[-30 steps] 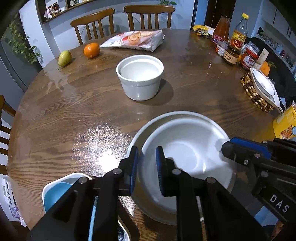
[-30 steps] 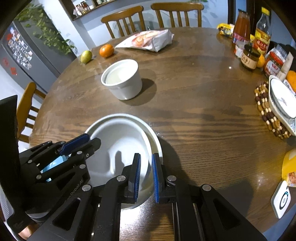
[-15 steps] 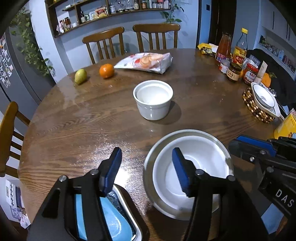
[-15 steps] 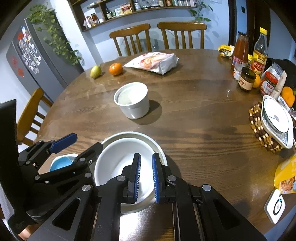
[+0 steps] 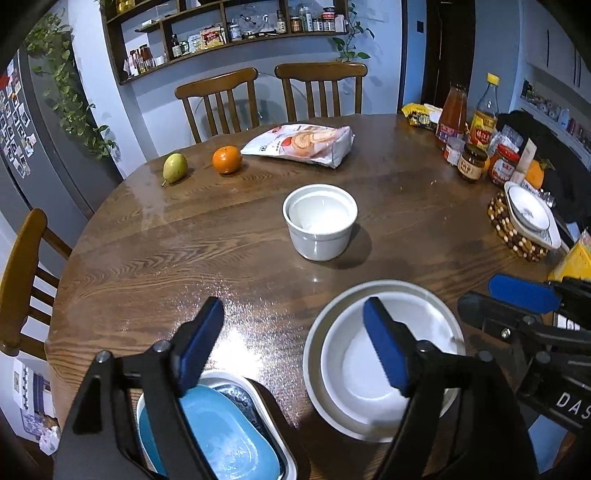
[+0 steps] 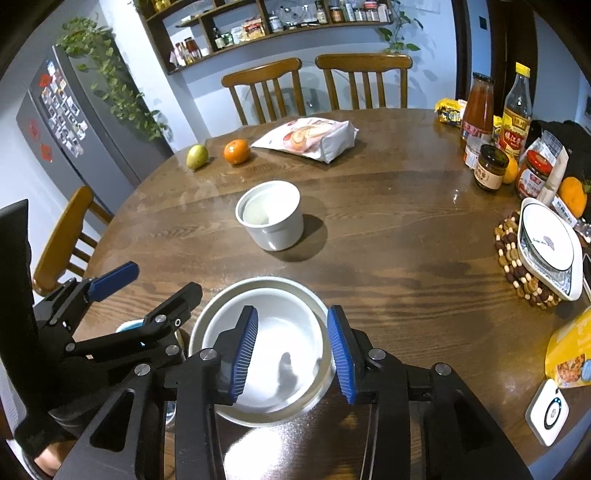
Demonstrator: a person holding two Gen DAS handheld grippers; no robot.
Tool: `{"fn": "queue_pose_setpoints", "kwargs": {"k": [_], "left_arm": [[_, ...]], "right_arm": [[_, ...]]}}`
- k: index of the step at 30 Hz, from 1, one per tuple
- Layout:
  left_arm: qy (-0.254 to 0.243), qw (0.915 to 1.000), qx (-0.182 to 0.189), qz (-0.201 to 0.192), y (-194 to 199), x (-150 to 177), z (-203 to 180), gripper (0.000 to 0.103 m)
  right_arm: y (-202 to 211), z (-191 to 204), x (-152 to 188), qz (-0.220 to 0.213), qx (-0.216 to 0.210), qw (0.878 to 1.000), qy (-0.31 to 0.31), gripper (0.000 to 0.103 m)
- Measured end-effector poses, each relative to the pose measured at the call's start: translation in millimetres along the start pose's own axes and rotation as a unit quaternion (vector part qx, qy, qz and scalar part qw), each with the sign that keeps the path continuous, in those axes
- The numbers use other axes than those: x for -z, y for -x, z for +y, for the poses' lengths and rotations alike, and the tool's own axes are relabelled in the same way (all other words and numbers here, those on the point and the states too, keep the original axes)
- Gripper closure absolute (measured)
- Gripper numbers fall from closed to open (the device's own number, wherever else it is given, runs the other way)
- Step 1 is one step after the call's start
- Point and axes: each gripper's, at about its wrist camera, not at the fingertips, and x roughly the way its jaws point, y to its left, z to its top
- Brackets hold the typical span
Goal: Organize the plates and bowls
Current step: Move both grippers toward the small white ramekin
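Nested plates [image 5: 384,363] at table's [image 5: 221,236] near edge, both grippers [image 5: 291,343] [image 6: 291,347] spread, empty; risk: careless reach nudges stack overboard.

- A home dining room, by every sign: a round dark wooden table [image 5: 155,258] fills the middle of the frame.
- At upper centre, two slat-backed wooden chairs [image 5: 321,92] sit at the table's far edge.
- At upper left, a grey fridge covered in photo magnets [image 6: 62,122], with a trailing green plant [image 6: 110,74] beside it.
- Along the top, a dark wooden wall shelf [image 5: 229,33] crowded with jars.
- At right, sauce bottles and jars [image 6: 498,129]; at the far edge, a green pear [image 5: 174,167], an orange [image 5: 226,159] and a white snack bag [image 5: 303,144].
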Motion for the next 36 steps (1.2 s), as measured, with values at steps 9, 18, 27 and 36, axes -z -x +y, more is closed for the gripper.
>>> {"fn": "queue_pose_setpoints", "kwargs": {"k": [9, 18, 27, 36], "left_arm": [[0.037, 0.9993, 0.001, 0.004, -1, -34, 33, 0.013], [0.047, 0.9988, 0.001, 0.013, -11, -66, 50, 0.012], [0.042, 0.999, 0.005, 0.012, -27, -98, 47, 0.012], [0.051, 0.9963, 0.008, 0.068, -89, -99, 47, 0.013]], "right_arm": [[-1, -12, -22, 0.013, -0.014, 0.999, -0.027, 0.062], [-2, -16, -60, 0.003, -0.02, 0.999, -0.033, 0.062], [-17, -13, -101, 0.0, -0.022, 0.999, -0.028, 0.062], [-73, -22, -122, 0.053, -0.024, 0.998, -0.04, 0.062]]}}
